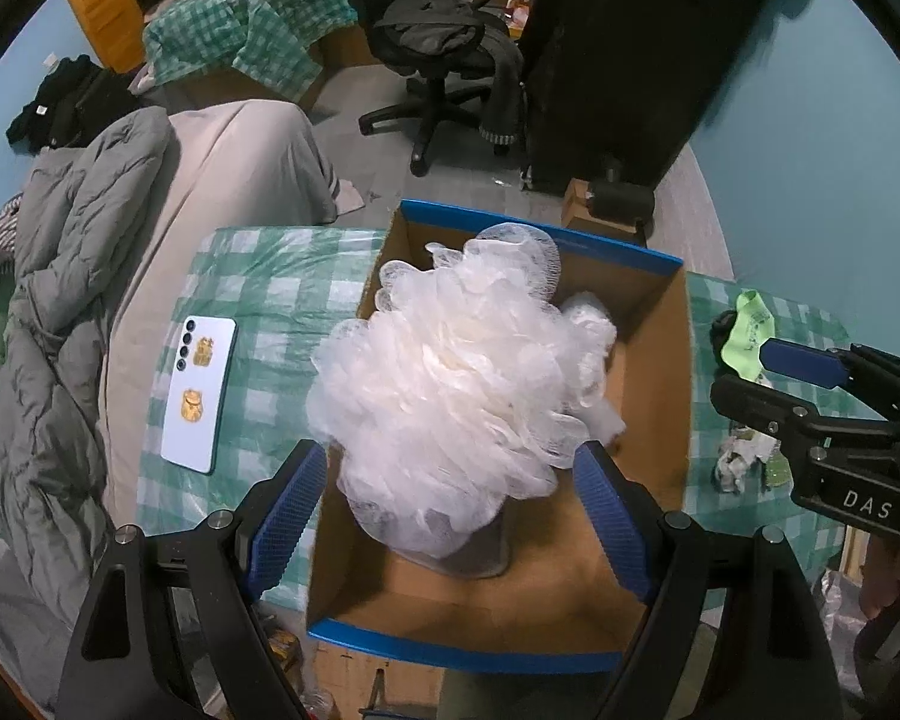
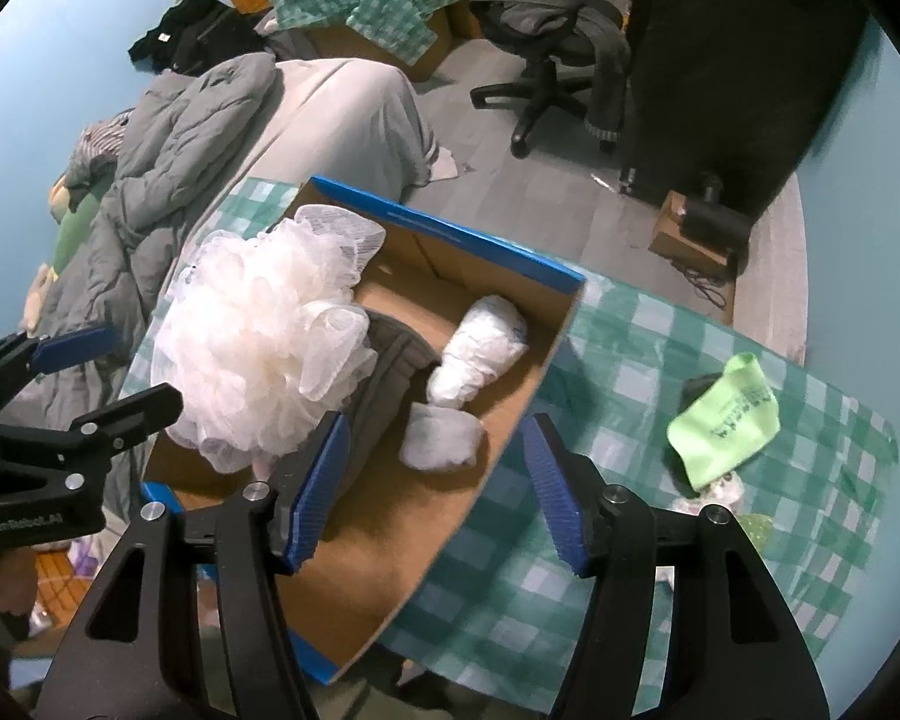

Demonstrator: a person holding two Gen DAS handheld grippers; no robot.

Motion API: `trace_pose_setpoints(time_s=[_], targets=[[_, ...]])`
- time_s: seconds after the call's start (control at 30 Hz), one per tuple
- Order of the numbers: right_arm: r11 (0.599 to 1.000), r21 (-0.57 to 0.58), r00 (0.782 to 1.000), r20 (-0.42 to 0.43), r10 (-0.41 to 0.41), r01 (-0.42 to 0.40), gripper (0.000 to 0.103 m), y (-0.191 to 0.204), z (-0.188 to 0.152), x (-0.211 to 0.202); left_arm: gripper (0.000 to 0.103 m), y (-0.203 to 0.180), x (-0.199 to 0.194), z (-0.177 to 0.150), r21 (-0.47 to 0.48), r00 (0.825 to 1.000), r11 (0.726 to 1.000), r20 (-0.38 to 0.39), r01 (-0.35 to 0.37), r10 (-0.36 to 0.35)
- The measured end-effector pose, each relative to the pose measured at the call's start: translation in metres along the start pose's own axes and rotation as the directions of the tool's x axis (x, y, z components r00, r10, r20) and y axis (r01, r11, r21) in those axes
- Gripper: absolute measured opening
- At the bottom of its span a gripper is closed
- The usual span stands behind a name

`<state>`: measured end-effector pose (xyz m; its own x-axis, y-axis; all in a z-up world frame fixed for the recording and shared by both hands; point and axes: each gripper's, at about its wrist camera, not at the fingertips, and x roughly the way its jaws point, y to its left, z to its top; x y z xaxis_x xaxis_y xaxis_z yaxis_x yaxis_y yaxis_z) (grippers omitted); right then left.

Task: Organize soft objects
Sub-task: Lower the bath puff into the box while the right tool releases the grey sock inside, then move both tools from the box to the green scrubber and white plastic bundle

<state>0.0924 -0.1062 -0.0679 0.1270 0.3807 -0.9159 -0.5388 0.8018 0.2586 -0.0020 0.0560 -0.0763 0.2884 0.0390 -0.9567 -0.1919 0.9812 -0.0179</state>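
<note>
- Left gripper (image 1: 450, 510) stands wide open above the near half of the cardboard box (image 1: 654, 324), its blue-padded fingers (image 1: 288, 516) spread to either side of the white mesh bath pouf (image 1: 450, 378); the pads lie close to the pouf's lower edges, but whether they press it cannot be told.
- Right gripper (image 2: 435, 489) is also spread wide and holds nothing; its left finger (image 2: 315, 492) hangs over the box interior and its right finger (image 2: 555, 495) over the checked cloth, so the box's right wall runs between them.
- Under the pouf, a grey padded item (image 2: 384, 378) lies on the box floor, partly covered by the mesh.
- Further into the box, seen from the right wrist, a white wrapped bundle (image 2: 480, 354) lies toward the far right corner, and a smaller white fluffy wad (image 2: 441, 438) sits just beside it, nearer the camera.
- Around the box, a blue band (image 1: 540, 234) edges the rim, and the box rests on a green-and-white checked tablecloth (image 1: 282, 300).
- Left of the box on the cloth, a pale blue phone (image 1: 198, 393) lies face down, well apart from the box wall.
- Right of the box, a lime-green sock (image 2: 726, 420) lies on the cloth over something dark, with small crumpled items near it, too blurred to identify.
- Beyond the table, a grey quilted jacket (image 1: 48, 300) is heaped on a bed, and a black office chair (image 1: 444, 54) stands on the grey floor.
</note>
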Motion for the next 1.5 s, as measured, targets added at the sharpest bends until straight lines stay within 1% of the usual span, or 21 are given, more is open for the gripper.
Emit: trace_pose_setpoints(time_s=[0.1, 0.23, 0.4, 0.5, 0.83, 1.1, 1.33, 1.5], targets=[[1.0, 0.004, 1.0, 0.006, -0.011, 0.011, 0.062, -0.007, -0.004, -0.007, 0.086, -0.008, -0.004, -0.003, 0.004, 1.0, 1.0, -0.001, 0.004, -0.004], [0.999, 0.019, 1.0, 0.006, -0.028, 0.028, 0.063, -0.021, -0.011, -0.016, 0.086, -0.023, -0.009, -0.006, 0.031, 1.0, 1.0, 0.005, 0.003, -0.004], [0.998, 0.051, 0.999, 0.01, -0.037, 0.037, 0.064, -0.039, -0.021, -0.027, 0.086, -0.044, -0.014, -0.006, 0.058, 1.0, 0.998, 0.004, 0.028, -0.028], [0.997, 0.066, 0.999, 0.015, -0.038, 0.037, 0.064, -0.051, -0.027, -0.035, 0.086, -0.06, -0.014, -0.006, 0.08, 0.999, 0.996, 0.0, 0.044, -0.044], [0.99, 0.122, 0.997, 0.011, -0.078, 0.076, 0.065, -0.096, -0.048, -0.054, 0.086, -0.111, -0.011, -0.005, 0.151, 0.997, 0.985, -0.01, 0.077, -0.077], [0.98, 0.172, 0.995, 0.008, -0.102, 0.099, 0.065, -0.127, -0.066, -0.066, 0.086, -0.142, -0.007, -0.004, 0.191, 0.996, 0.977, -0.017, 0.094, -0.092], [0.969, 0.212, 0.992, -0.01, -0.128, 0.127, 0.065, -0.156, -0.085, -0.075, 0.086, -0.171, 0.002, -0.008, 0.232, 0.993, 0.966, -0.042, 0.117, -0.111], [0.957, 0.248, 0.989, -0.025, -0.147, 0.149, 0.065, -0.177, -0.101, -0.077, 0.086, -0.188, 0.015, -0.013, 0.242, 0.989, 0.96, -0.076, 0.14, -0.125]])
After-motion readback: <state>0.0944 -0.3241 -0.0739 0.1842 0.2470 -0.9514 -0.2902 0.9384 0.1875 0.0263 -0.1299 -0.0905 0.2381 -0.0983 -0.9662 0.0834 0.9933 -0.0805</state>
